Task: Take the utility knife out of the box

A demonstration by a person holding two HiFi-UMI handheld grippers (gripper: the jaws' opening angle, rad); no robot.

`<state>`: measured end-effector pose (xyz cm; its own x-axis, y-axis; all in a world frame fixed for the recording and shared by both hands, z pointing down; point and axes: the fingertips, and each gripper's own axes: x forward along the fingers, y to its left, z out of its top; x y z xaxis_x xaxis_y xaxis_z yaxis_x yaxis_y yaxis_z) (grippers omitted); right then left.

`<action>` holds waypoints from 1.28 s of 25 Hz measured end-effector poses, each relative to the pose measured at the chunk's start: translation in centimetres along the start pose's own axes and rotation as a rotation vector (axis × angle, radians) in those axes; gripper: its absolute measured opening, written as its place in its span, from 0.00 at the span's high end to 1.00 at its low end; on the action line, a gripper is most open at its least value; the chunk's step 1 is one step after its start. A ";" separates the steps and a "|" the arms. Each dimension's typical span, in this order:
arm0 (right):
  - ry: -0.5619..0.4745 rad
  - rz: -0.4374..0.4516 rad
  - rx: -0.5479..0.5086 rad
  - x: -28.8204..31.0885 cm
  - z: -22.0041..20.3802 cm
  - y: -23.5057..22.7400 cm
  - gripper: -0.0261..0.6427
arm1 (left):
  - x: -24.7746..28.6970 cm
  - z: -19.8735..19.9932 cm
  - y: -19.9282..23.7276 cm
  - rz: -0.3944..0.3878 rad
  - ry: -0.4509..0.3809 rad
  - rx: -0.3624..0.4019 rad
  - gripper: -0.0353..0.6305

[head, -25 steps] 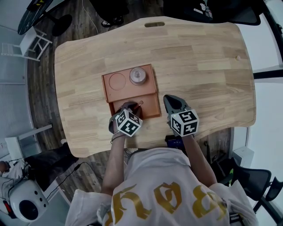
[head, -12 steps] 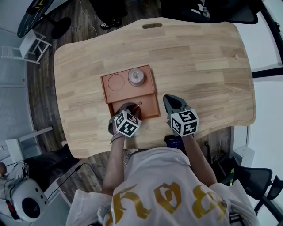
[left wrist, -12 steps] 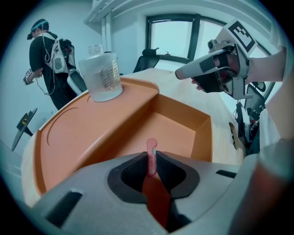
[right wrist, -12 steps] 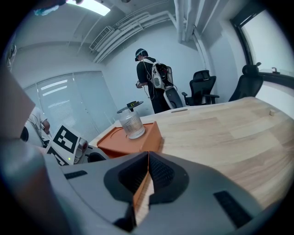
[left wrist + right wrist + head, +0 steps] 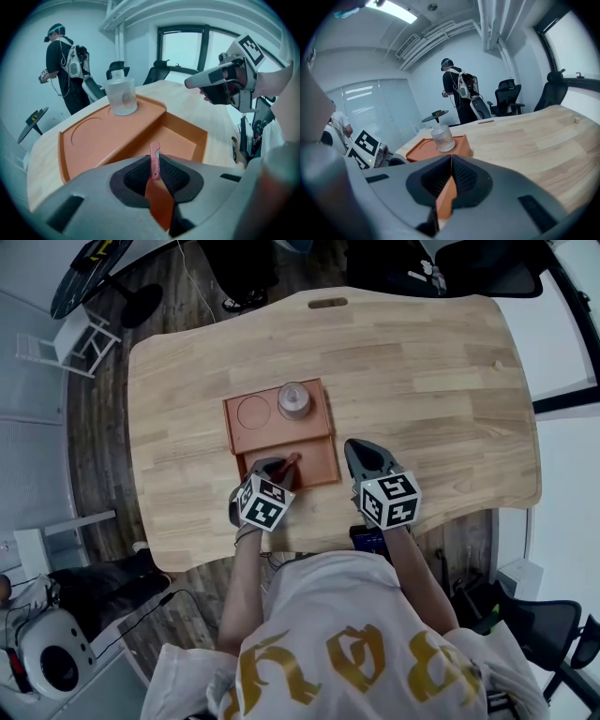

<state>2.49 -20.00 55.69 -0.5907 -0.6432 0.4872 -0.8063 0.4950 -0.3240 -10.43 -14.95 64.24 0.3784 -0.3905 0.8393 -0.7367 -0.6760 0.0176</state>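
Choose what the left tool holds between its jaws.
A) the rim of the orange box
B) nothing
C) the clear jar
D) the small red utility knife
D: the left gripper view shows the left tool shut on the thin red utility knife, over the open compartment of the orange box.

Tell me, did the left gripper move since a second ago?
Yes. In the head view the left gripper has slid slightly left along the orange box's near edge, jaws shut on the utility knife.
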 end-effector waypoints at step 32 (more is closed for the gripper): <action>-0.276 -0.028 -0.203 -9.5 6.9 6.7 0.94 | -18.3 9.1 -2.4 0.117 -0.756 -0.320 0.86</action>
<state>2.48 -14.63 43.28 -0.5776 -0.7780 0.2472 -0.8155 0.5634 -0.1324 -10.49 -11.89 43.92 0.4801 -0.8392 0.2552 -0.8753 -0.4390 0.2029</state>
